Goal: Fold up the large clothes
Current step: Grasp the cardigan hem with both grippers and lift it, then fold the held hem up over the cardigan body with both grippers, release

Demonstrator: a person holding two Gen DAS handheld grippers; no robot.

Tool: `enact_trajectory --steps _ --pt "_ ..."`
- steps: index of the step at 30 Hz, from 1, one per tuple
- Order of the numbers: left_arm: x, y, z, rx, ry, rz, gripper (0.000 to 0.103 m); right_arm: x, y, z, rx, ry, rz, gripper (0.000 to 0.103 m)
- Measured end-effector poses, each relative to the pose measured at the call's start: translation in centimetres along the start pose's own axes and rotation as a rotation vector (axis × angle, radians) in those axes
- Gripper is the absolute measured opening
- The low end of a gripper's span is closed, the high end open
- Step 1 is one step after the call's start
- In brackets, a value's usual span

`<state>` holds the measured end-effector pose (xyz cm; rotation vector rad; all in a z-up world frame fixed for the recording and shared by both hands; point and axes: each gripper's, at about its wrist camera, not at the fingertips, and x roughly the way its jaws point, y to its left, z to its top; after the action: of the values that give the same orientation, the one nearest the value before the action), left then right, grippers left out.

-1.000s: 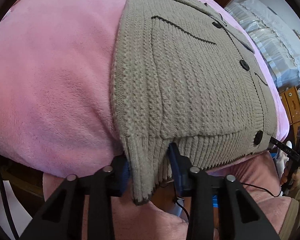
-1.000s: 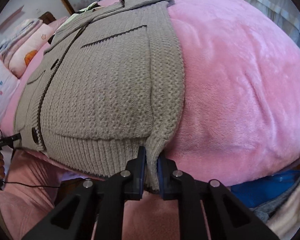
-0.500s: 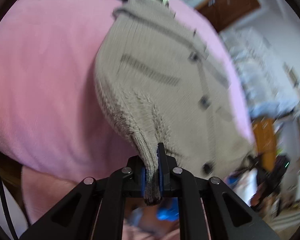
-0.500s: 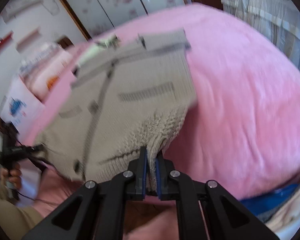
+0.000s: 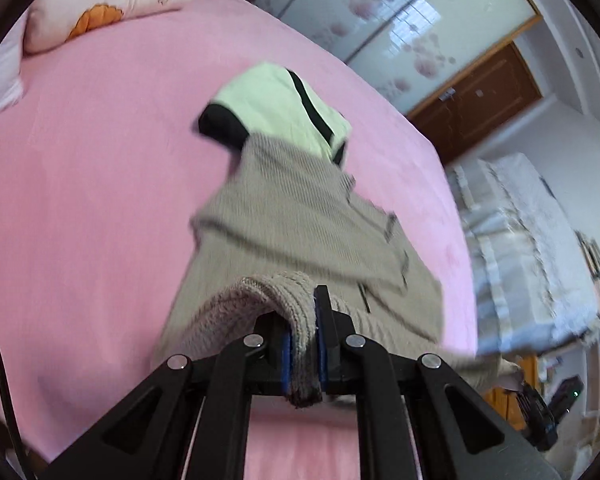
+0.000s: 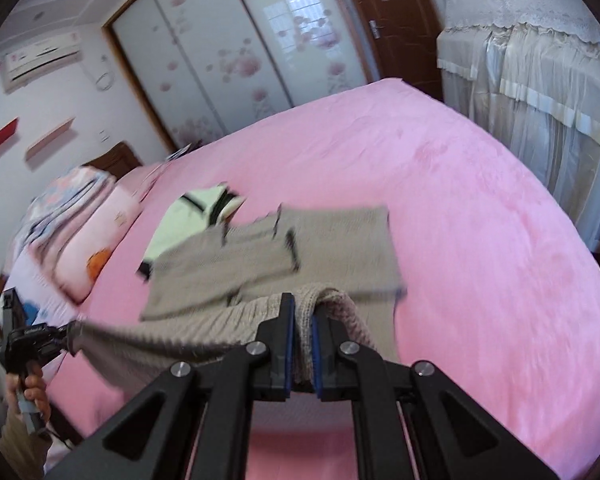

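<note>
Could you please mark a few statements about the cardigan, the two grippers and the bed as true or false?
1. The left gripper is clamped on the hem of the grey knitted cardigan. True.
2. The right gripper hangs open with nothing between its fingers. False: it is shut on the cardigan's hem too.
3. The cardigan lies on a pink blanket. True, apart from the lifted hem.
4. A light green and black garment lies beyond the cardigan. True.
5. The cardigan hangs wholly in the air. False: its far part rests on the bed.
</note>
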<state>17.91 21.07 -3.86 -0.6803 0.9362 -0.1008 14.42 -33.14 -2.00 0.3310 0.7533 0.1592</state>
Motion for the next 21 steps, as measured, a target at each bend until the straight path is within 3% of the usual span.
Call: enact_trajectory --steps 5,9,11,13,16,18,21 --pt "9.3 -1.5 4.4 0.018 0.029 0.057 0.009 10.1 -1.3 3.8 0.037 0.069 -0.060 0.007" --pt "16.7 -1.5 5.3 0.081 0.097 0.166 0.012 17.8 -2.6 3.3 0.051 0.166 -0.131 0.008" --pt "19.4 -0.7 5.8 0.086 0.143 0.218 0.018 20.5 -3.7 2.7 0.078 0.227 -0.156 0.011" --pt "21.0 0.1 6.3 0.070 0.193 0.221 0.023 21.6 -5.0 2.3 0.108 0.259 -0.157 0.012" --pt "21.1 0.5 6.8 0.074 0.233 0.173 0.030 21.3 -6.7 2.6 0.184 0.266 -0.049 0.017" --pt "20.6 0.5 7.1 0.094 0.241 0.126 0.040 20.4 -7.8 3.1 0.231 0.253 0.021 0.034" --pt "18.8 -0.3 7.7 0.144 0.194 0.104 0.060 18.9 -8.3 4.0 0.240 0.204 0.041 0.051"
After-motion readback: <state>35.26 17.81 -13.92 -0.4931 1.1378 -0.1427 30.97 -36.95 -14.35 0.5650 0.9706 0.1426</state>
